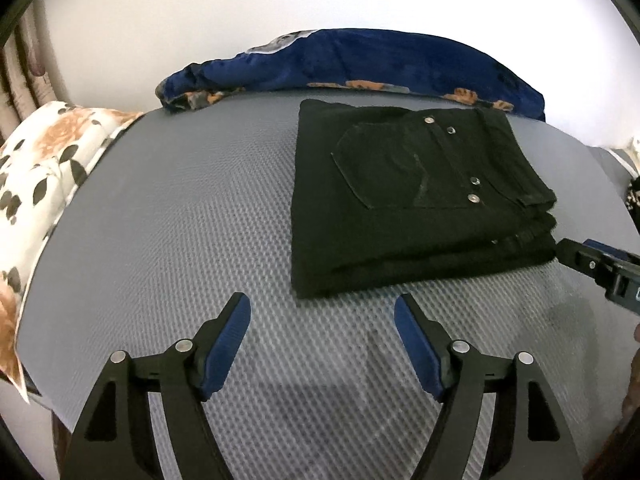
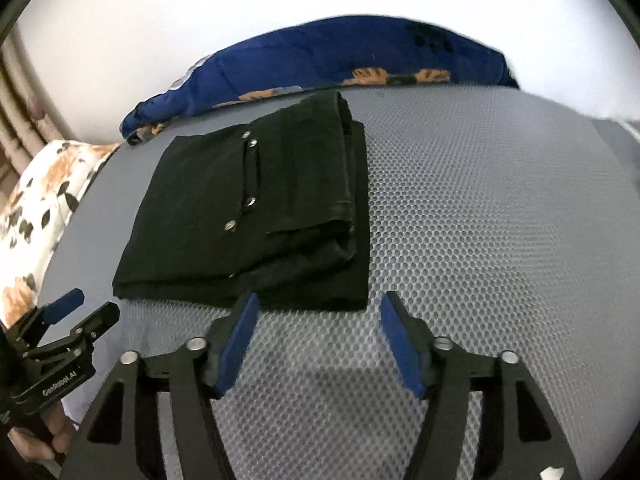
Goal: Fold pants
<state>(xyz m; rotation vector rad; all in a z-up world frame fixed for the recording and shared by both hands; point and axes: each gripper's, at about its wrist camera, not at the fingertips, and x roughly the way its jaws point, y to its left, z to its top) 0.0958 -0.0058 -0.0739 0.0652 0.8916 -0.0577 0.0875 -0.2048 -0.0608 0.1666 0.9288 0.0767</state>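
Both hand-held grippers, left (image 1: pixel 322 308) and right (image 2: pixel 318 306), hover released near folded black pants (image 1: pixel 412 204) on grey mesh mat (image 1: pixel 180 220).

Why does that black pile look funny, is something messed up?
Nothing looks wrong. The black pants lie folded in a tidy stack on the gray mat; only the layer edges on one side sit slightly uneven. Both grippers hang open, empty.

Open grey mesh mat (image 1: pixel 180 220) left of folded black pants (image 1: pixel 408 200), blue blanket (image 1: pixel 360 64) bounding far edge, floral pillow (image 1: pixel 48 160) at left.
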